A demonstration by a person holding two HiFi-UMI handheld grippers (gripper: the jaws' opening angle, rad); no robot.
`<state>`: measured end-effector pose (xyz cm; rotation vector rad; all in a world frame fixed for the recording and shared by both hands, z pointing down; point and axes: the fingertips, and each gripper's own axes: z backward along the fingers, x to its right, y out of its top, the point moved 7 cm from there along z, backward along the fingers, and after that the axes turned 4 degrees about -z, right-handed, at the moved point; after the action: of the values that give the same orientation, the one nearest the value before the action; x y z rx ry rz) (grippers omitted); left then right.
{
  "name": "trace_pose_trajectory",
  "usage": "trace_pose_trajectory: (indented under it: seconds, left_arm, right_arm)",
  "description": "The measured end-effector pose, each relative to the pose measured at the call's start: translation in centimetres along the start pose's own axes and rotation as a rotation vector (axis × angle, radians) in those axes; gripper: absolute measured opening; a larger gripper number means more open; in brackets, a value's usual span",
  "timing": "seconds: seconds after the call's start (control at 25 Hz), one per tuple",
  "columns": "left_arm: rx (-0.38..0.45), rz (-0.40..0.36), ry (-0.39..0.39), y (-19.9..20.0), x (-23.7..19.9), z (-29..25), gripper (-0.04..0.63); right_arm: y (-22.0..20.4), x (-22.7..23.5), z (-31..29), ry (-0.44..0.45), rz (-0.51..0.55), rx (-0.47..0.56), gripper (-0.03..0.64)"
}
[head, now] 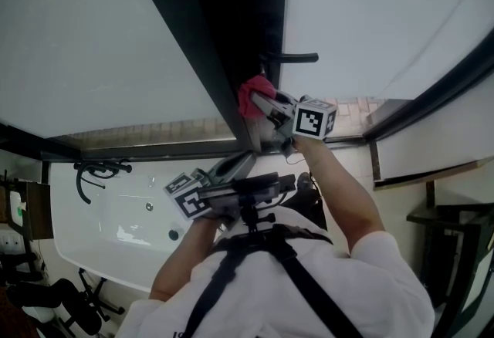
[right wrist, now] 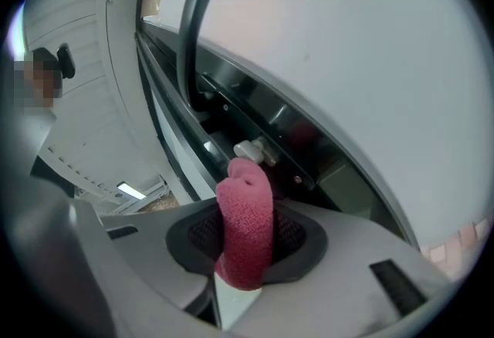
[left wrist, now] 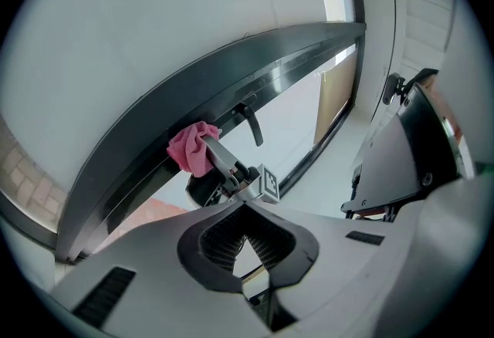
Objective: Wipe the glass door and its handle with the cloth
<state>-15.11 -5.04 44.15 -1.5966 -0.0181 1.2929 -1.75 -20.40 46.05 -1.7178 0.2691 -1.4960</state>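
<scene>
A bunched pink terry cloth (right wrist: 245,213) is clamped by the right gripper (right wrist: 245,232), with the black door handle (right wrist: 189,28) at eleven o'clock. The left gripper (left wrist: 245,209) is seen closed and empty.

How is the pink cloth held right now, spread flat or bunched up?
Bunched up. The cloth is a thick wad pinched between the right claw's jaws, its rounded end poking out toward the door frame.
</scene>
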Motion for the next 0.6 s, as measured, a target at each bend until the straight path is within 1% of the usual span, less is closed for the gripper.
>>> trace_pose_trajectory:
  seconds: [0.08,0.12,0.2,0.28,0.36,0.52,0.6]
  left_arm:
    - [-0.003,0.0,0.0,-0.1,0.1,-0.1,-0.008]
    - [-0.002,0.0,0.0,-0.1,0.1,-0.1,-0.008]
    - [-0.001,-0.001,0.001,-0.2,0.0,-0.2,-0.008]
    - [0.0,-0.002,0.003,-0.2,0.1,-0.1,-0.008]
    - [0.0,-0.002,0.003,-0.2,0.2,-0.1,-0.008]
    - [-0.002,-0.005,0.001,-0.1,0.2,-0.2,-0.008]
    - [-0.002,-0.004,0.002,-0.1,0.1,-0.2,-0.008]
  right_arm:
    - [0.5,0.5,0.2,0.014,-0.024,-0.019,0.098]
    - [0.7,0.9,0.5,0.002,-0.034,-0.027,0.098]
    - [1.1,2.0,1.1,-0.054,-0.054,-0.029,0.098]
    - [1.3,2.8,1.5,-0.114,-0.041,-0.027,0.098]
    - [1.3,3.1,1.6,-0.17,0.03,-0.041,0.098]
    - [1.2,2.6,0.8,-0.296,0.257,-0.093,0.098]
    - [1.4,2.4,0.7,-0.346,0.346,-0.095,0.098]
